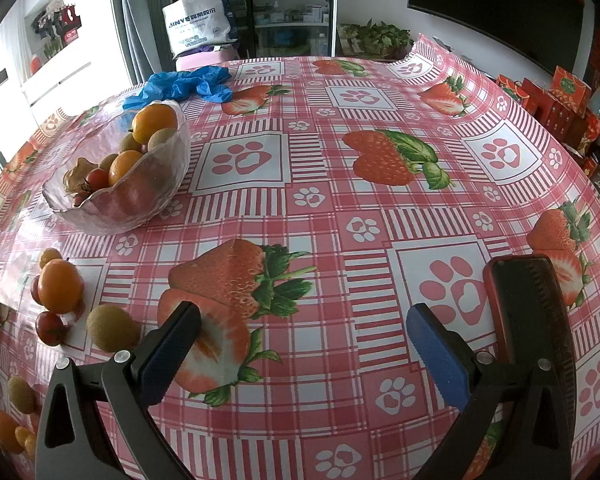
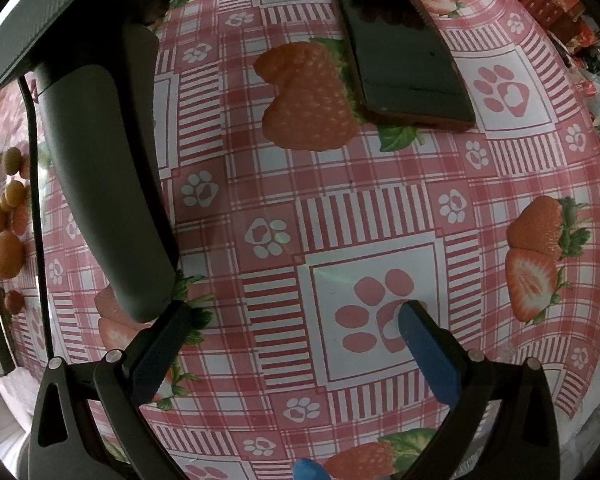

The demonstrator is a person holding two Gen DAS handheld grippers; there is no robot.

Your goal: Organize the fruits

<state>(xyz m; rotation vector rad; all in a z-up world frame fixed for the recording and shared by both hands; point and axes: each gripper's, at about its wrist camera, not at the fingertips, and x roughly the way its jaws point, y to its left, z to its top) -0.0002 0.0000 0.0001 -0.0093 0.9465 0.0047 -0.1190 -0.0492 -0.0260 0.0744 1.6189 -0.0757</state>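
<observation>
Both the left gripper point(image 1: 304, 316) and right gripper point(image 2: 296, 320) were spread, grasping nothing. Loose fruits point(image 1: 60, 286) lay near the glass bowl point(image 1: 140, 196).

Left gripper point(image 1: 304, 316): black angular finger arms, blue ribbed pads point(image 1: 436, 354), silver screws at lower frame. Right gripper point(image 2: 296, 320): same black arms, blue pads point(image 2: 430, 354), silver screws. Dark grey rounded handle body point(image 2: 112, 184) upper left, thin black cable alongside.

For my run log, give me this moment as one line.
left gripper: open, empty | right gripper: open, empty | glass bowl: partly filled | loose fruit: orange, kiwi, tomato
</observation>
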